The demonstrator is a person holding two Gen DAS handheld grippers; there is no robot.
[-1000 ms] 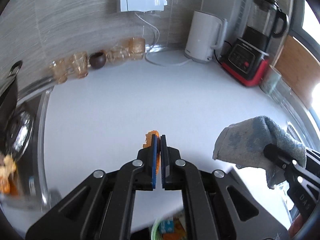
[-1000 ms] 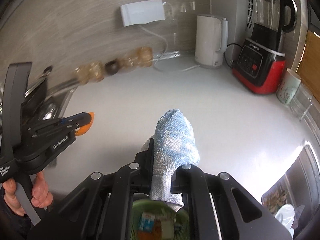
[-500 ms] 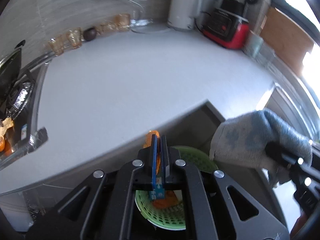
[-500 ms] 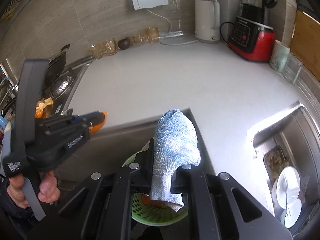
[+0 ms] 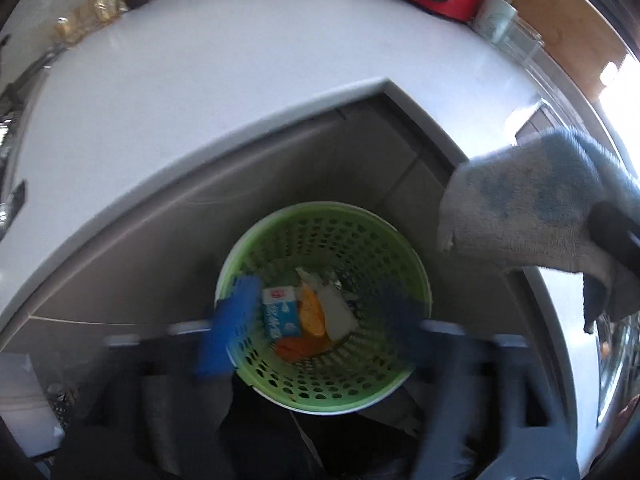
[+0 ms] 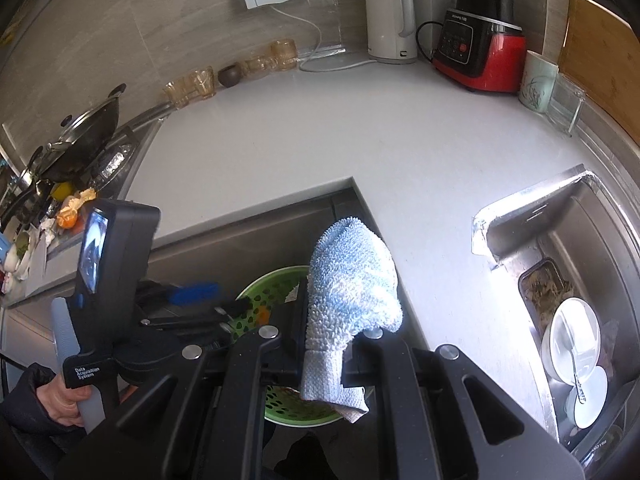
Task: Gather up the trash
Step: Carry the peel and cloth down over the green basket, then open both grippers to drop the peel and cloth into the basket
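- Left wrist view: the left gripper (image 5: 316, 316) pointed steeply down over a round green basket (image 5: 372, 240) that stood on the floor in the inner corner of the white countertop (image 5: 224, 80). Its jaws were opening, the blue pads (image 5: 230, 320) blurred and far apart, with nothing between them.
- Left wrist view: the trash lay on the basket's bottom. It comprised a small blue-and-white carton (image 5: 281, 312), a pale orange peel (image 5: 312, 312) just beside the carton, a darker orange piece (image 5: 298, 347) below these, and a white scrap (image 5: 338, 312) to the right.
- Left wrist view: the basket wall was perforated with rows of oval holes, and its rim was pale. At the right edge a grey-blue terry cloth (image 5: 532, 216) hung from the other gripper, above and beside the basket.
- Right wrist view: the right gripper (image 6: 340, 344) was clamped narrowly on the lower end of the cloth (image 6: 352, 284), which stood up from the jaws as a folded, nubby, light-blue-and-white bundle.
- Right wrist view: the basket (image 6: 272, 292) showed partly behind the cloth and the fingers, with an orange bit (image 6: 263, 313) visible inside. The left gripper's black body (image 6: 116, 264) was held by a hand (image 6: 68, 404) at lower left, its blue pad (image 6: 196, 293) reaching over the basket.
- Right wrist view: further peel and scraps (image 6: 68, 216) lay on the ledge beside the stove (image 6: 108, 160). A sink (image 6: 568, 280) with white bowls lay at the right.
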